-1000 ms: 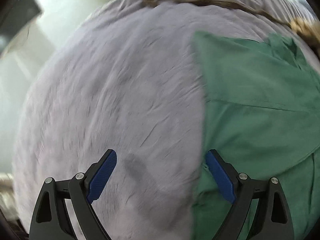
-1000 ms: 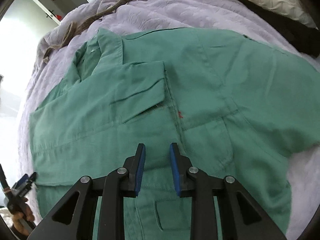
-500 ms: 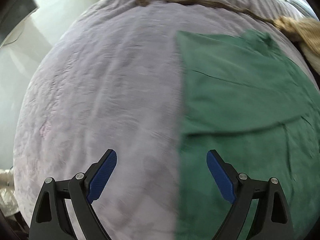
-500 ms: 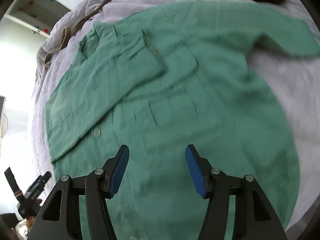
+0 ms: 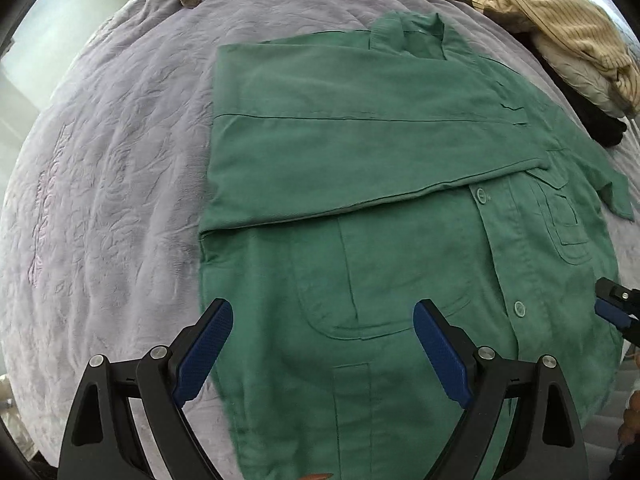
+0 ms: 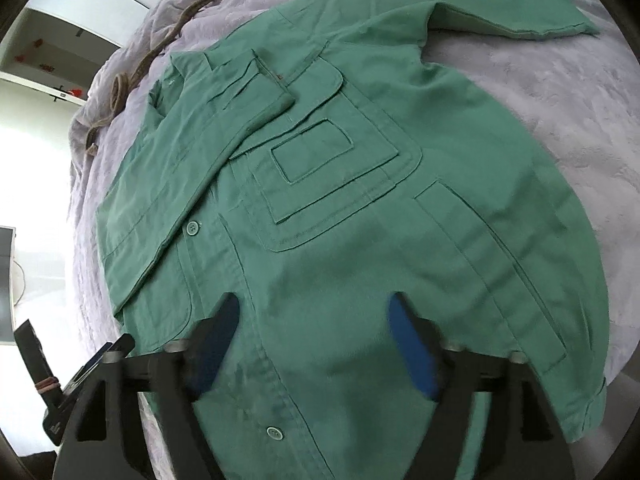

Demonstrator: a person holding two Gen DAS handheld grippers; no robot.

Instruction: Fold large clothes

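1. Left wrist view: your left gripper (image 5: 322,350) hangs spread wide and empty over one green jacket (image 5: 400,184), which lies flat on the lilac bedspread (image 5: 104,184) with one sleeve folded across its chest. Two buttons show. One striped beige garment (image 5: 560,28) sits at the far edge.

2. Right wrist view: your right gripper (image 6: 314,344) has just been opening, nothing between its blue pads (image 6: 412,352). One jacket sleeve (image 6: 500,4) lies stretched out; two buttons show.

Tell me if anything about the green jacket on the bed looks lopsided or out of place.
The green jacket is only half folded: one sleeve lies folded across the chest, while the other sleeve sticks straight out over the lilac bedspread. Otherwise it lies flat, with no visible damage.
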